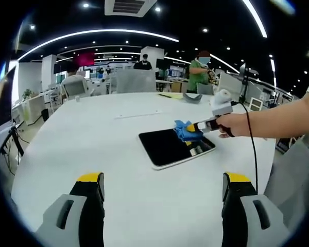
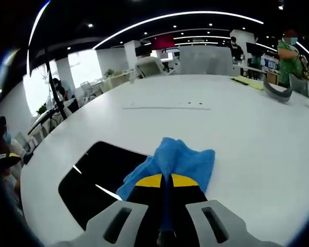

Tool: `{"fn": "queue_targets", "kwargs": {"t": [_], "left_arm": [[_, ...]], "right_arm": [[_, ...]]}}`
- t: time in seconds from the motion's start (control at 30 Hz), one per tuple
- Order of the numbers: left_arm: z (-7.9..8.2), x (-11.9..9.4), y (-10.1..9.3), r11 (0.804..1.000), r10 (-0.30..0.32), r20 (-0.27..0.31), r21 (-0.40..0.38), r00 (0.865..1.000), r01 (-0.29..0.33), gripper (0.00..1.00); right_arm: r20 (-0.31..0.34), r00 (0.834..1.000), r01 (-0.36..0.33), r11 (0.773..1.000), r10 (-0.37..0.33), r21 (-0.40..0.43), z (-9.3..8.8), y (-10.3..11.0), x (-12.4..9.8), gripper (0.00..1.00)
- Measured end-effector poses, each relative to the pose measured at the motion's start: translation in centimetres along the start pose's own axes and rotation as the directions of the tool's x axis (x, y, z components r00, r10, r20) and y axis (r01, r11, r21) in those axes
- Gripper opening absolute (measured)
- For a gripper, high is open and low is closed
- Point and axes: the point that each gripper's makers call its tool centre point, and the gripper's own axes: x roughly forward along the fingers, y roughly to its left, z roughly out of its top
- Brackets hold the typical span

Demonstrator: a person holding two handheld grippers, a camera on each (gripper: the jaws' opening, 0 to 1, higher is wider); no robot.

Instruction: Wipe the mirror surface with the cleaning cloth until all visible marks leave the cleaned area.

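- Right gripper (image 2: 166,181) clamps blue cloth (image 2: 177,160), jaws pinched together on it.
- Cloth sits on mirror (image 1: 170,146), at its far right edge.
- Mirror flat mid-desk (image 1: 92,134).
- Left gripper (image 1: 162,181) jaws wide apart, holding nothing, above near desk edge.

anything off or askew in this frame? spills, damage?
Nothing stands out. The mirror lies flat on the white table, no cracks or spills visible. The right gripper is shut on the blue cleaning cloth at the mirror's edge. The left gripper hovers open, holding nothing.
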Motion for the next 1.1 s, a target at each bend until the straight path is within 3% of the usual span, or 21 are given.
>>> {"fn": "queue_targets", "kwargs": {"t": [0.3,0.77,1.1], "left_arm": [[-0.1,-0.3,0.3,1.0,0.012,0.001,-0.009,1.0,-0.012,0.96],[-0.2,-0.7,0.7,1.0,0.024,0.005,-0.014,1.0,-0.023,0.96],[0.0,-0.7,0.7,1.0,0.022,0.014,-0.011,1.0,-0.022,0.96]], "right_arm": [[-0.007,1.0,-0.013,1.0,0.013,-0.015,0.3,0.7,0.7,0.0],[-0.032,0.997,-0.069,0.996,0.067,-0.053,0.7,3.6,1.8,0.0],[-0.039,0.994,-0.109,0.991,0.106,-0.072,0.1,5.3,1.3,0.0]]}}
